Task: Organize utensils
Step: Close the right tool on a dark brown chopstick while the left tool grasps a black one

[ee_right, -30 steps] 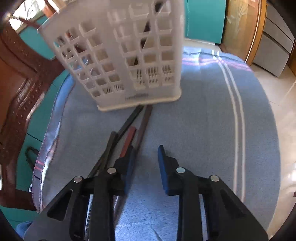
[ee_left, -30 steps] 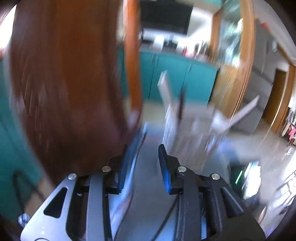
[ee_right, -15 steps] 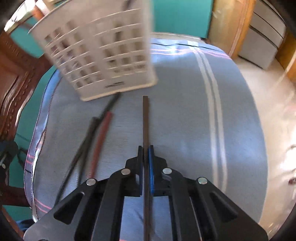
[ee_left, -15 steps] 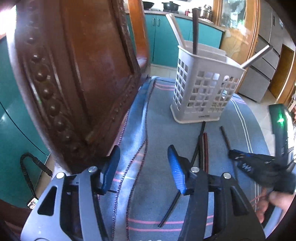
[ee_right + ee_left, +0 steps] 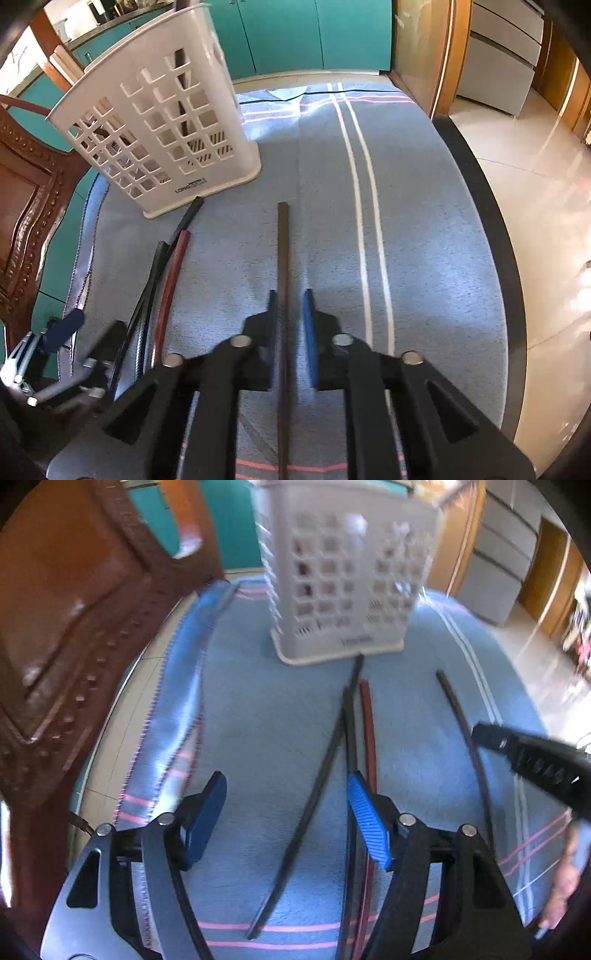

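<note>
A white slotted utensil basket (image 5: 159, 125) stands on the blue cloth (image 5: 424, 258) and holds several sticks; it also shows in the left wrist view (image 5: 340, 576). My right gripper (image 5: 291, 314) is open, its jaws slightly apart around a dark brown chopstick (image 5: 283, 258) lying on the cloth. My left gripper (image 5: 286, 808) is wide open over two black chopsticks (image 5: 321, 775) and a red one (image 5: 367, 720). The same black chopsticks (image 5: 155, 273) and red chopstick (image 5: 173, 266) lie left of the right gripper.
A carved brown wooden chair back (image 5: 74, 627) stands close on the left. The table edge (image 5: 484, 221) drops to a tiled floor on the right. Teal cabinets (image 5: 314, 33) are behind.
My right gripper has opened, letting go of the dark brown chopstick onto the cloth. My left gripper has moved forward over the black and red chopsticks.
</note>
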Tool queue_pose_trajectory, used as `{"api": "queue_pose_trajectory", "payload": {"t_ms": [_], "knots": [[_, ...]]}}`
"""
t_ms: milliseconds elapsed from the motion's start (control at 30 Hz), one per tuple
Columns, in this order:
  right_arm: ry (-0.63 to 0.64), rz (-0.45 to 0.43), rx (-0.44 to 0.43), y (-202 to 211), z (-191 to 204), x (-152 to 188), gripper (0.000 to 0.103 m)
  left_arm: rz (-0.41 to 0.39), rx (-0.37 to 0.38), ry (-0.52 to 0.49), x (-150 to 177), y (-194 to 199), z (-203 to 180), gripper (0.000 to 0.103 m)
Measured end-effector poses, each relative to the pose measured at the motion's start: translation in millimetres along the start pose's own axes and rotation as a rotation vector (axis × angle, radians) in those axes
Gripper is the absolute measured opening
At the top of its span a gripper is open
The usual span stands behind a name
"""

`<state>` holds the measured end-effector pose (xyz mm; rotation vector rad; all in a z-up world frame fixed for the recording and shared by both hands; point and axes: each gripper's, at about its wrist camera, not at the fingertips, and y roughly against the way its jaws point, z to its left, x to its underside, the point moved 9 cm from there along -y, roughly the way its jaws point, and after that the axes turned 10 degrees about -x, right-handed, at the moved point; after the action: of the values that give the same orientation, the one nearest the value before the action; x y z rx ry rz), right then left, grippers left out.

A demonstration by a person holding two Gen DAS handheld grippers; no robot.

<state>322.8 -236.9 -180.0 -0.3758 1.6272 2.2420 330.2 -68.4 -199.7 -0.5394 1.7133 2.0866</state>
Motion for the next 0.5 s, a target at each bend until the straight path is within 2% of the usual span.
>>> {"api": "queue_pose_trajectory", "payload": {"t_ms": [167,233,300,400,467,500], "knots": [[0.002,-0.003,-0.006,7.6,2.6,5.0,0.026,0.014,0.013,-0.023,5.2,-13.3,-15.3,0.072],[0.006,-0.002,-0.009,4.2,2.0,1.5,0.027,0.018,0.044,-0.005,5.5,-14.3,-16.6,0.059],[0.009,-0.001,-0.012,2.5,1.0,0.2,0.027,0.016,0.057,0.010,5.4,-12.8,-15.8,0.038],[0.019,0.004,-0.014,-1.3,6.0,0.4,0.027,0.016,0.073,0.026,5.4,-11.9,-13.5,0.019],[0.027,0.008,-0.013,-6.3,7.8,-0.4,0.027,0.020,0.092,0.042,5.5,-10.9,-13.3,0.011],[0.030,0.010,-0.011,-7.0,8.4,0.4,0.027,0.021,0.101,0.050,5.7,-8.9,-11.3,0.011]]}}
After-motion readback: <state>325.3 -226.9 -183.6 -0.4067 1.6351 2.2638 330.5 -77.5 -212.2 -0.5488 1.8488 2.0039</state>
